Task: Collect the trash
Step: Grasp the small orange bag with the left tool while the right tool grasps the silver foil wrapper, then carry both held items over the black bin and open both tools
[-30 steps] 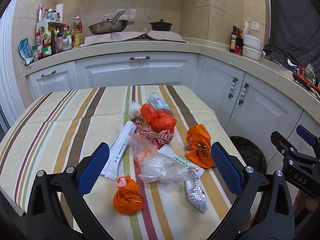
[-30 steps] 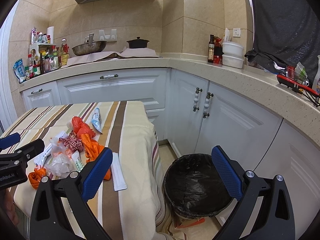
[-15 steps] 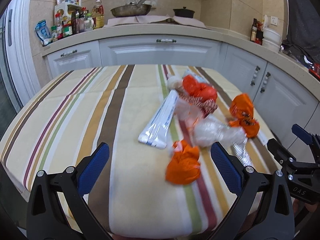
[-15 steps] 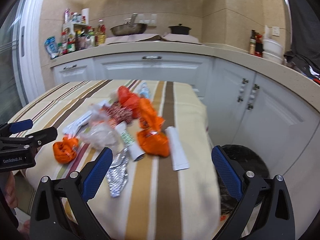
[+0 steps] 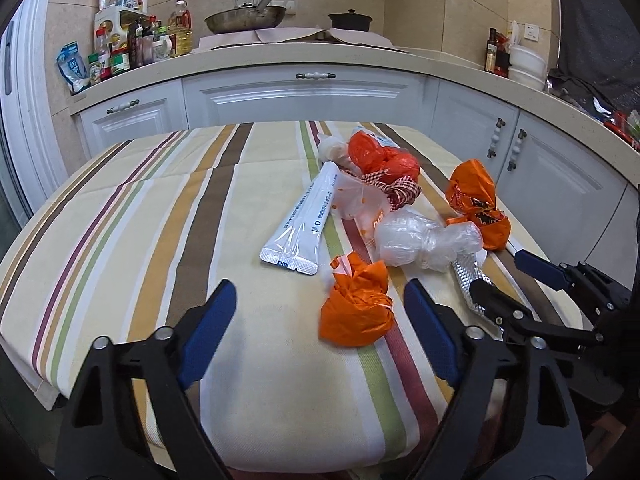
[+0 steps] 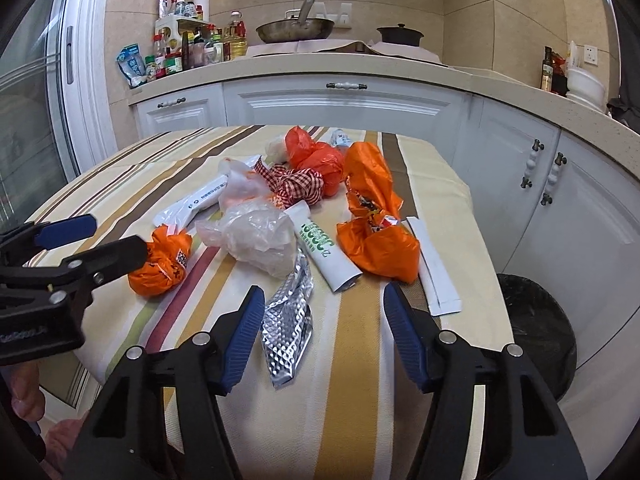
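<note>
Trash lies in a heap on the striped tablecloth (image 5: 160, 220). A small knotted orange bag (image 5: 356, 308) sits between the closing jaws of my left gripper (image 5: 318, 292), nearer the right finger; the pads are not touching it. My right gripper (image 6: 323, 292) is also closing, its jaws hanging over a crumpled silver foil wrapper (image 6: 288, 320) and the end of a white tube (image 6: 324, 248), gripping nothing. Beyond are a clear plastic bag (image 6: 256, 240), a large orange bag (image 6: 372, 220), a white sachet (image 5: 304, 220) and a red checked ribbon (image 6: 296, 184).
A bin with a black liner (image 6: 532, 320) stands on the floor right of the table, by the white cabinets (image 6: 552, 208). A white paper strip (image 6: 434, 268) lies near the table's right edge. The counter behind holds bottles (image 5: 132, 48), a pan and a pot.
Both grippers have come down and closer to the trash heap, and their jaws have narrowed. The right view swung from the bin to the table.
</note>
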### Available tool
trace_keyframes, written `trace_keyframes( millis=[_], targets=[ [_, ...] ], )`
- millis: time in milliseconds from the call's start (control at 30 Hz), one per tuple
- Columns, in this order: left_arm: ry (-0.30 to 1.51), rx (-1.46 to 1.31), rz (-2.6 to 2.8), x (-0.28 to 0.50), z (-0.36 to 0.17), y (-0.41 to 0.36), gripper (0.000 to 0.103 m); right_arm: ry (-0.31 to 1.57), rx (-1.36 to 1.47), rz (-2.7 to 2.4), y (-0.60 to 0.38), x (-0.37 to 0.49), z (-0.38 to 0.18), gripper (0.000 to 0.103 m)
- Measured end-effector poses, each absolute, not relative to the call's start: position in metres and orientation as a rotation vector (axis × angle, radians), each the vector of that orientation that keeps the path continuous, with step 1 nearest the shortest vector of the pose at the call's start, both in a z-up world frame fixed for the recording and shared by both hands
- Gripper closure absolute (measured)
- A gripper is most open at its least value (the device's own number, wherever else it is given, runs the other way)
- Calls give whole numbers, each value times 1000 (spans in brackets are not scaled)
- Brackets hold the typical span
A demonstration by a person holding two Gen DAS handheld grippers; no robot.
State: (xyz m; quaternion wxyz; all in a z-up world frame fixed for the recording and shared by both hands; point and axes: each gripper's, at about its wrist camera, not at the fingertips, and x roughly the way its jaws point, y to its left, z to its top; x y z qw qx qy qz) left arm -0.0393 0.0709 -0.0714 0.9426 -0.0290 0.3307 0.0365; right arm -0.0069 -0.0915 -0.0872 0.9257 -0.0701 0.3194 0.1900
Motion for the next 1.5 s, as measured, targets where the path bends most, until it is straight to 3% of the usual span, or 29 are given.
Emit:
trace_keyframes(
  millis=[167,500,667,900,1500],
  targets=[
    [667,-55,33,-37,-76,67,27,657,-142,402,-89,-6,-91,46],
    [708,-63,-23,-32,-91,63,62,655,-131,465,-83,-11,-92,70],
    [702,-70,-21,-34,-92,65,63,658,-121,480,-82,-13,-92,82],
    [689,-69,-7,-42,-88,69,63,657,-124,477,-83,-15,-90,90],
    [625,-80,0,-49,-55,72,63,575,-106,425,-105,-24,-63,92]
  ],
)
